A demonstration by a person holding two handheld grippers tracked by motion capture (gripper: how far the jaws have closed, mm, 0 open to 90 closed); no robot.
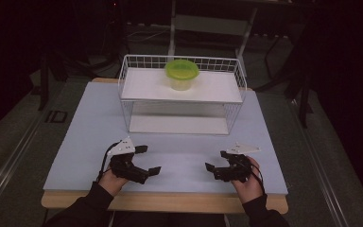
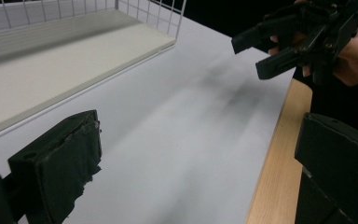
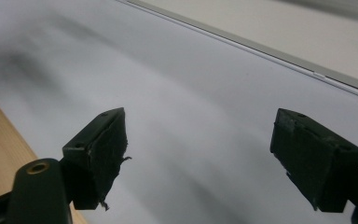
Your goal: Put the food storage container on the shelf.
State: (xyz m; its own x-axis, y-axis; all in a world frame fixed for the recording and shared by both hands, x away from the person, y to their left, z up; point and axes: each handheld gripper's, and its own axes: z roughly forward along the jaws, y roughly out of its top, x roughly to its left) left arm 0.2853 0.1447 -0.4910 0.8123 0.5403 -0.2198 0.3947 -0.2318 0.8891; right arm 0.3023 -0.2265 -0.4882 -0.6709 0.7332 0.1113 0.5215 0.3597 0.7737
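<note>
L gripper [image 1: 147, 159] near table's [image 1: 75, 142] front edge, left of centre: jaws wide apart, empty. R gripper [image 1: 216, 161] at front edge, right of centre: jaws apart too, nothing held. Green-lidded container [image 1: 182, 74] on wire rack's [image 1: 240, 75] top shelf, toward far edge. Judged step: pre-reach. Next: reach fwd + up over rack rim.

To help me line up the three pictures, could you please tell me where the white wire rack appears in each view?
High view: the white wire rack stands at upper centre, at the table's far side.
Left gripper view: its lower shelf and wire wall fill the upper left.
Right gripper view: an edge of its lower shelf crosses the upper right.
Shared landmark: the pale table top.
</note>
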